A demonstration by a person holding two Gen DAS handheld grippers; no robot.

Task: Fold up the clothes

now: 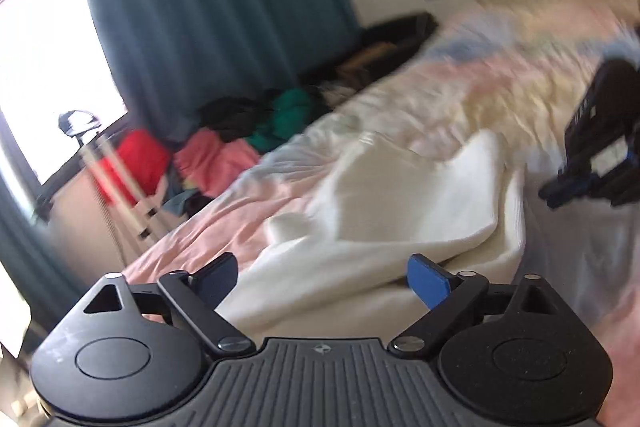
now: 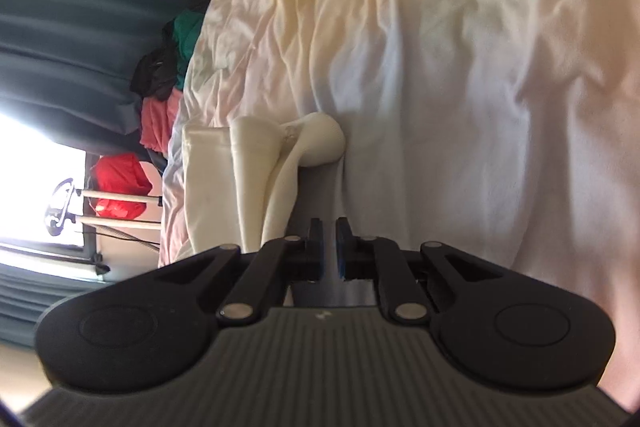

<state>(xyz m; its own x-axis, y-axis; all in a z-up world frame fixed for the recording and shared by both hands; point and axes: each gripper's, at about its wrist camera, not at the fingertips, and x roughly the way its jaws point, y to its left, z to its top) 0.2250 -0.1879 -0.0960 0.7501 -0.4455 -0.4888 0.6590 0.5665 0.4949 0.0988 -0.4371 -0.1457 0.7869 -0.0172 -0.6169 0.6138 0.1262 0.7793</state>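
Observation:
A white garment lies partly folded on the pink and cream bedspread. My left gripper hovers just before its near edge, jaws wide open with nothing between the blue pads. At the right edge of the left wrist view, my right gripper sits at the top of a grey-looking stretch of cloth beside the garment. In the right wrist view the scene is rolled sideways. There the right gripper is shut, and a grey strip of cloth runs from the white garment straight into its pads.
A pile of loose clothes in black, green and coral lies beyond the bed's far side under a teal curtain. A red item hangs on a pale rack by the bright window. The bedspread is rumpled.

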